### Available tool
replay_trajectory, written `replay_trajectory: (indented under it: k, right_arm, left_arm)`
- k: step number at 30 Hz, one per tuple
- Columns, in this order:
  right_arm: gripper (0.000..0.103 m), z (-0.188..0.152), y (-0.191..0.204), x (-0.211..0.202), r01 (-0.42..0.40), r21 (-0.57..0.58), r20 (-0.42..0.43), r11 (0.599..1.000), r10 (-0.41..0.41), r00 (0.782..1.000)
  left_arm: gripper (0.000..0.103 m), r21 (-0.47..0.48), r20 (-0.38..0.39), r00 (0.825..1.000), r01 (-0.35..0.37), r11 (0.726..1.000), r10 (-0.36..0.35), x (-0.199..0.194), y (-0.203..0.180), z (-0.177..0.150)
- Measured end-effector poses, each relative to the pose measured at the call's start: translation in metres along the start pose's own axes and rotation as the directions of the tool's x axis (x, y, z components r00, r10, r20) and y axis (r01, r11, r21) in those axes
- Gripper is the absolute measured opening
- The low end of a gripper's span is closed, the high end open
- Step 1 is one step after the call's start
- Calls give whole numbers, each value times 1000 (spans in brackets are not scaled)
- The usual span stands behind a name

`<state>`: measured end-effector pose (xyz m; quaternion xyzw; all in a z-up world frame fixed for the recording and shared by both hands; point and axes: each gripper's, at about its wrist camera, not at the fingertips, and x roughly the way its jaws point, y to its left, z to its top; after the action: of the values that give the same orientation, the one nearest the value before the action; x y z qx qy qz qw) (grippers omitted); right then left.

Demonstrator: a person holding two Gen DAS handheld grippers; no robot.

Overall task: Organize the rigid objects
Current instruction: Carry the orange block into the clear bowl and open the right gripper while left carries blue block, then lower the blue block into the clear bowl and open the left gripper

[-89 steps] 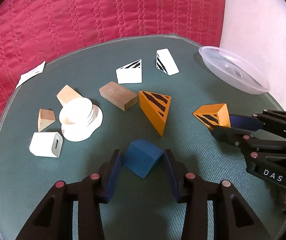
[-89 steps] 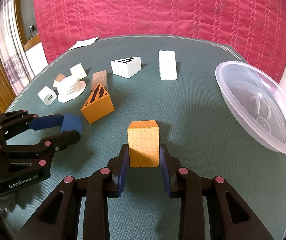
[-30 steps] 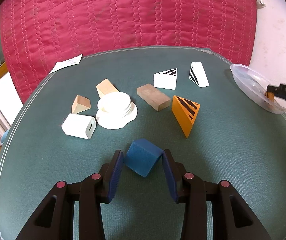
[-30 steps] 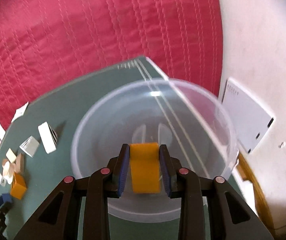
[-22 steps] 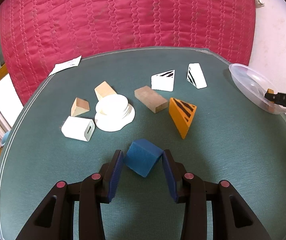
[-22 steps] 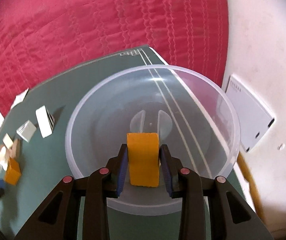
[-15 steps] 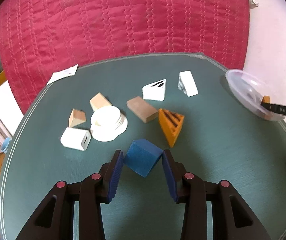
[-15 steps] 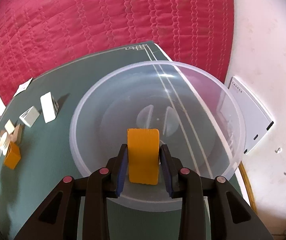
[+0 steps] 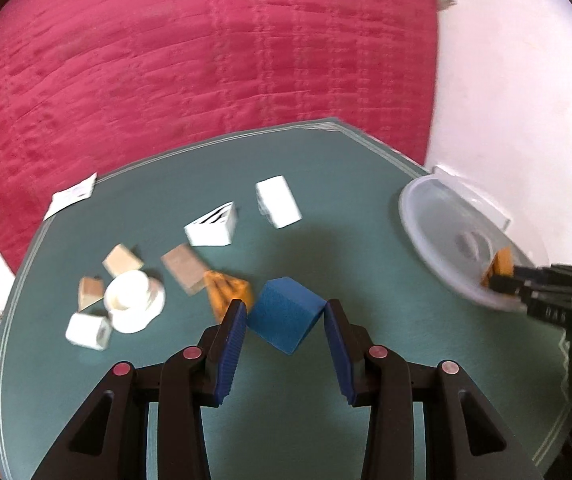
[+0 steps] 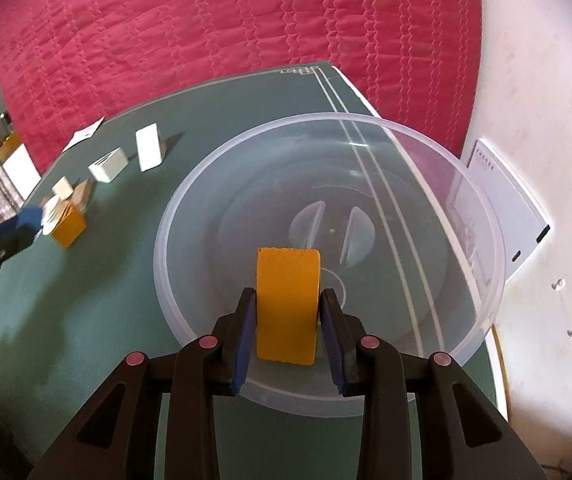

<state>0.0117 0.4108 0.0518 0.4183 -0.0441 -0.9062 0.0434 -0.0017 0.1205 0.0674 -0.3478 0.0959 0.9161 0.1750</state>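
both wrist views look forward and down along their fingers, sharing the clear bowl (image 9: 441, 220) (image 10: 214, 168) and green table (image 9: 325, 168) (image 10: 86, 292).

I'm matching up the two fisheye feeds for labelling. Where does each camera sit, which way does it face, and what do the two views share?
Left wrist: sits on the left gripper, looking along its fingers over the green table toward the red quilt; its own jaws hold the blue block, and the right gripper shows at far right.
Right wrist: sits on the right gripper, looking down into the clear bowl; its own jaws hold the orange block.
Shared: bowl, orange block, table, white wedges, quilt.
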Motion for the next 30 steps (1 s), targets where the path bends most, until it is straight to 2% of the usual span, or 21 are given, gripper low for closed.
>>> replay_trajectory:
  k: [4, 9, 17, 22, 28, 29, 30]
  right_arm:
    - [34, -4, -5, -10, -19, 37, 25, 999, 18, 1000]
    - [40, -2, -14, -28, 7, 91, 142, 996, -20, 990]
    - [45, -2, -23, -59, 49, 175, 308, 983, -102, 946]
    - [46, 1, -29, -64, 57, 218, 332, 974, -129, 934]
    - [50, 0, -30, -59, 68, 237, 318, 969, -144, 937]
    - [50, 0, -31, -58, 69, 240, 315, 968, -145, 938]
    - [50, -1, -32, -57, 69, 243, 313, 967, -146, 939]
  left_arm:
    - [43, 44, 2, 999, 39, 998, -39, 3, -25, 9]
    - [43, 76, 3, 997, 83, 994, -83, 7, -45, 18]
    - [43, 112, -10, 981, 192, 975, -192, 19, -75, 29]
    - [43, 150, -26, 970, 242, 959, -241, 30, -101, 35]
    - [43, 194, -44, 959, 282, 940, -279, 36, -131, 41]
    - [44, 196, -46, 958, 287, 938, -283, 37, -133, 41]
    - [52, 196, -51, 956, 294, 936, -290, 39, -135, 41]
